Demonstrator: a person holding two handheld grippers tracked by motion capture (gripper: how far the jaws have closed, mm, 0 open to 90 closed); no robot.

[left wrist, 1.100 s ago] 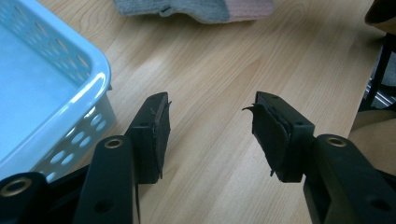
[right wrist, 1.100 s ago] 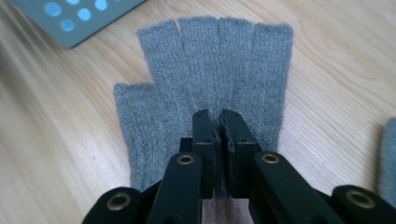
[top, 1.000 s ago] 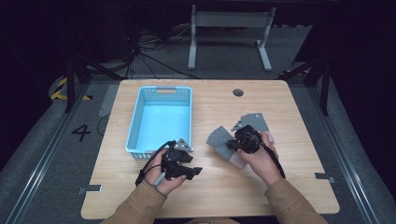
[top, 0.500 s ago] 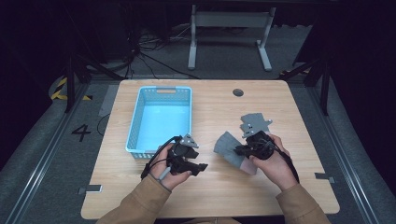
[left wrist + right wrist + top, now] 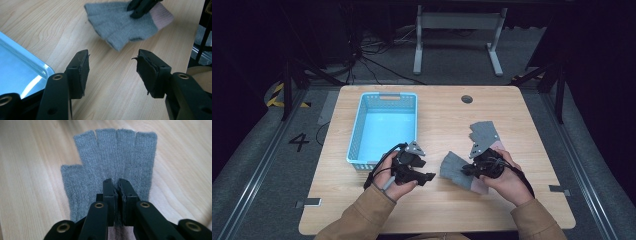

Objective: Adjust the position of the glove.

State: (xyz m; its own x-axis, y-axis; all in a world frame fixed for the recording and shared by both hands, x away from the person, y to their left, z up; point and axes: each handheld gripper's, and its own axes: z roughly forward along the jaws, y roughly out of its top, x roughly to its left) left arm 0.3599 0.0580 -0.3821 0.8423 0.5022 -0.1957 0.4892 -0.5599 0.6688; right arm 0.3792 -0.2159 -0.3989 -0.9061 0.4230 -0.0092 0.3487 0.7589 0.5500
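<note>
Your right gripper [image 5: 468, 170] has slid a little across the pale wooden worktop [image 5: 437, 115], fingers clenched on the grey knitted fingerless glove with the pink cuff [image 5: 110, 167], likely headed for the one light-blue plastic basket [image 5: 357, 137]. A second grey glove [image 5: 484, 134] lies beyond those fingers; your left gripper's [image 5: 112, 66] fingers hang released, empty.
</note>
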